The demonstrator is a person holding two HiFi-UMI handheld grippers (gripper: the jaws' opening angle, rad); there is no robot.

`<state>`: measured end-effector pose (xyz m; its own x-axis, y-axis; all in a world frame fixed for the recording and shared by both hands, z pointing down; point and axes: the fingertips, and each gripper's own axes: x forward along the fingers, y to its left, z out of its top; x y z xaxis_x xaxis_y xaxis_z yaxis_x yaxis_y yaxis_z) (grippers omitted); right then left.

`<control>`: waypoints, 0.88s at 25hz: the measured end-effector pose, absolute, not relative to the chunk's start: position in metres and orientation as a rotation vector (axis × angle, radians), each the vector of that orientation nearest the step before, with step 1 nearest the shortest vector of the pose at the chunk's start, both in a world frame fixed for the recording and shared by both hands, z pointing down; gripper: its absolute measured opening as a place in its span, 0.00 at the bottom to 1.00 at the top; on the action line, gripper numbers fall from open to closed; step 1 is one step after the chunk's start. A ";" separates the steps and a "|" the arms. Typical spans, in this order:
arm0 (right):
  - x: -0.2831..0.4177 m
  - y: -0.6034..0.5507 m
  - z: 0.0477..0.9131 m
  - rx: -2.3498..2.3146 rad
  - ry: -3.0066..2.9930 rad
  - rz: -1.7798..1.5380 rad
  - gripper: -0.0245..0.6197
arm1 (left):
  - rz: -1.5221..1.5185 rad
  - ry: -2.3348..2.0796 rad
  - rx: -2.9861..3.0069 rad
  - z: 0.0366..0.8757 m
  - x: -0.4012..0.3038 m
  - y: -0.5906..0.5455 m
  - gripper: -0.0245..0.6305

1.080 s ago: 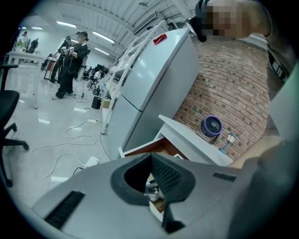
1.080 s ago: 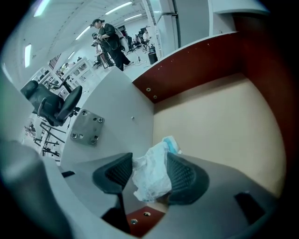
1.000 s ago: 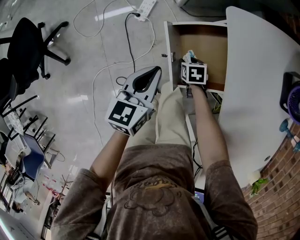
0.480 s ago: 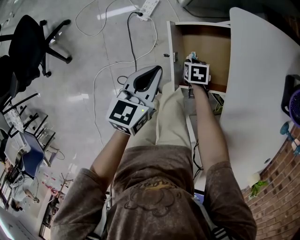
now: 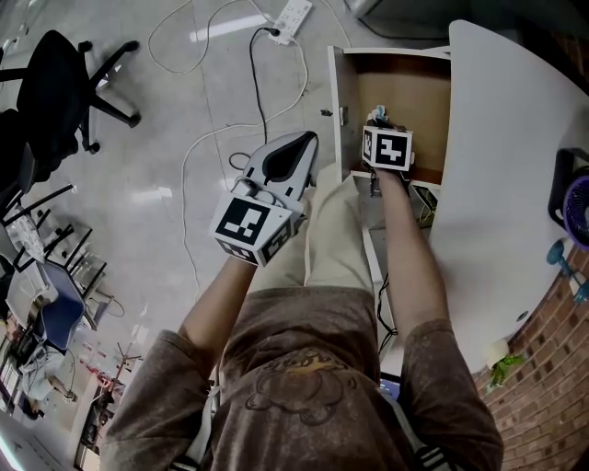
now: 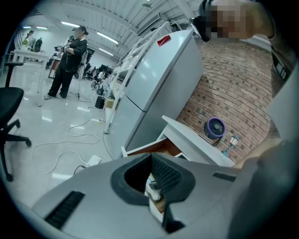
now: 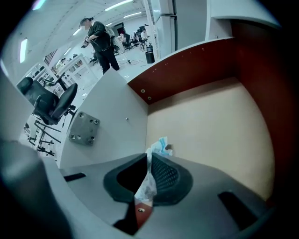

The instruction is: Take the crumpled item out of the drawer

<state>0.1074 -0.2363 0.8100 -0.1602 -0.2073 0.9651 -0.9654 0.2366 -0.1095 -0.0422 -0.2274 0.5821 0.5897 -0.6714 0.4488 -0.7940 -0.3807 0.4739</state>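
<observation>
The drawer [image 5: 337, 101] stands pulled out from under the white desk, its light wooden bottom [image 7: 210, 121] bare. A crumpled white and blue item [image 7: 159, 147] sticks up from between the jaws of my right gripper [image 7: 149, 163]; the jaws are closing and the pads pinch it flat. In the head view my right gripper [image 5: 381, 127] reaches into the drawer's near left part, with the item [image 5: 377, 115] just showing beyond the marker cube. My left gripper [image 5: 293, 147] hangs outside the drawer to its left, over the floor, shut and holding nothing [image 6: 150, 158].
The white desk top [image 5: 515, 184] covers the drawer's right side and carries a purple fan [image 5: 575, 198]. A power strip with cables [image 5: 290, 14] lies on the floor beyond the drawer. A black office chair [image 5: 55, 92] stands far left. A person [image 6: 70, 63] stands in the distance.
The right gripper has edged slightly deeper into the drawer and stays low over the crumpled item. The left gripper has hardly moved.
</observation>
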 end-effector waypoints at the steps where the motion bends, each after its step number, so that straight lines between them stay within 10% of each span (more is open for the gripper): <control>1: 0.108 -0.238 0.806 1.137 -1.581 1.014 0.08 | 0.233 -1.158 2.153 0.581 -0.042 -0.228 0.05; 22: 0.043 -0.283 0.586 1.213 -1.958 0.689 0.08 | 0.107 -1.202 2.197 0.469 -0.074 -0.245 0.05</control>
<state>0.0426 -0.2833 0.5864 -0.2969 -0.5224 0.7993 -0.9080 0.4137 -0.0669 -0.0743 -0.2447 0.4693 0.5817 -0.7334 0.3517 -0.7839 -0.3903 0.4829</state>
